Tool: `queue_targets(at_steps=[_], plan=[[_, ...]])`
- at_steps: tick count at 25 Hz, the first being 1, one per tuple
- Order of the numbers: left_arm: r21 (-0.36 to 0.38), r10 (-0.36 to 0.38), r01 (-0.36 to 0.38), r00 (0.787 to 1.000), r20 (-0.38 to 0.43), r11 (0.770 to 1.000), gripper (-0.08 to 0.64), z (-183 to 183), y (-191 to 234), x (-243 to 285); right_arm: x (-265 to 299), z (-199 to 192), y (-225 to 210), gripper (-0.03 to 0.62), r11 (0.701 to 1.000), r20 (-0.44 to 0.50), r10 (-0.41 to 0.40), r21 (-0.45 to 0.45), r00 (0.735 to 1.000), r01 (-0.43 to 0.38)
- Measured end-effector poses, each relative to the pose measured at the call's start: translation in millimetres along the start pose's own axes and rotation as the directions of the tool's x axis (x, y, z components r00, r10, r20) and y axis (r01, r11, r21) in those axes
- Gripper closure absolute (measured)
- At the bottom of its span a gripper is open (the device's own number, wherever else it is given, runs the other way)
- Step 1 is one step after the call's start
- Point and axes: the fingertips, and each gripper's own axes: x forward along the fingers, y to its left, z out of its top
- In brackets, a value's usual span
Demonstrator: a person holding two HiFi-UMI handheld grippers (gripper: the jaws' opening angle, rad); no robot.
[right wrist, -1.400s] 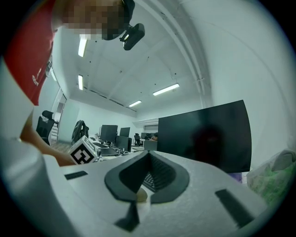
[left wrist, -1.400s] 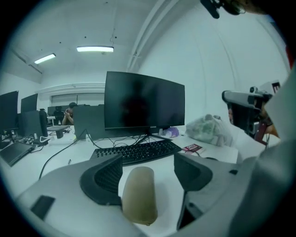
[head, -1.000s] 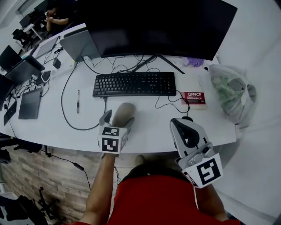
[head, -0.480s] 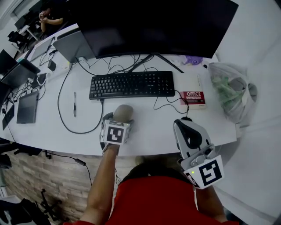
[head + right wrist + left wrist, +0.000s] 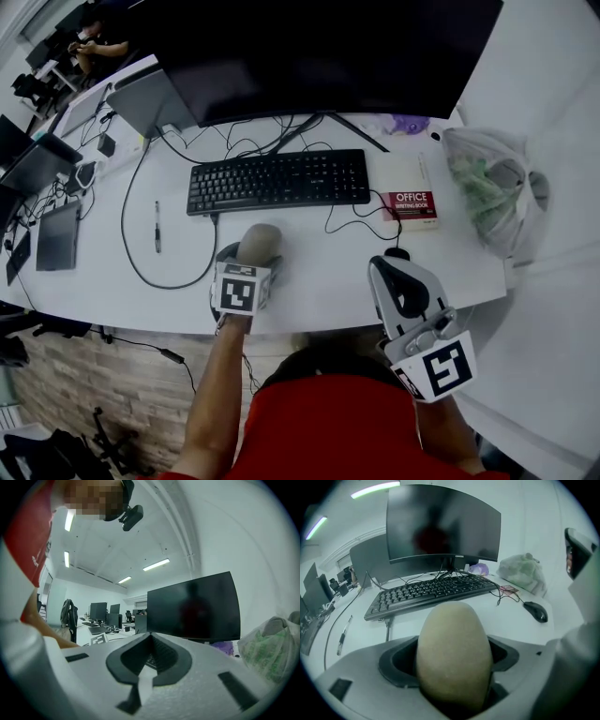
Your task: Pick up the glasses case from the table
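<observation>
The tan oval glasses case [image 5: 260, 244] sits clamped between the jaws of my left gripper [image 5: 247, 259], in front of the keyboard [image 5: 277, 180]. In the left gripper view the glasses case [image 5: 453, 653] fills the space between the jaws, with the left gripper [image 5: 454, 663] shut on it above the white table [image 5: 319, 281]. My right gripper [image 5: 401, 291] is held near the table's front edge, tilted upward, its jaws closed together with nothing in them; in the right gripper view the right gripper [image 5: 149, 660] points toward the monitor [image 5: 194, 606].
A black monitor [image 5: 319, 52] stands behind the keyboard. A red book [image 5: 411, 208], a black mouse [image 5: 535, 611] and a plastic bag [image 5: 492, 192] lie to the right. A pen [image 5: 157, 226], cables, a tablet [image 5: 58, 236] and laptops are to the left.
The left gripper with the glasses case has shifted a little left and nearer the table edge across the frames. The right gripper has barely moved.
</observation>
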Motion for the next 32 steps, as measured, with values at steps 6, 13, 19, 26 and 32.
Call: queue_targets(at_steps=[6,13,19,26,32], plan=[[-0.04,-0.017,0.023,0.99,0.141,0.999,0.158,22.8,-3.9,-38.1,-0.8,1.9,0.6,0.588,1.0,0.007,-0.005,0.001,1.0,0.005],[-0.076,-0.033,0.065,0.931,0.364,0.995,0.158,61.0,-15.0,-109.6,0.1,11.8,6.6,0.588,1.0,0.032,0.011,-0.009,0.999,-0.01],[-0.086,-0.021,0.079,0.848,0.53,0.993,0.158,89.5,-21.4,-170.2,-3.2,22.0,7.6,0.588,1.0,0.062,0.02,-0.012,0.998,-0.019],[-0.092,0.008,0.066,0.77,0.638,0.994,0.158,117.9,-29.7,-238.7,-12.3,37.7,11.3,0.588,1.0,0.097,0.023,-0.02,0.995,-0.021],[-0.07,0.018,0.043,0.719,0.694,0.997,0.158,129.4,-33.3,-276.7,-20.5,47.0,13.8,0.588,0.999,0.122,0.024,-0.029,0.992,-0.021]])
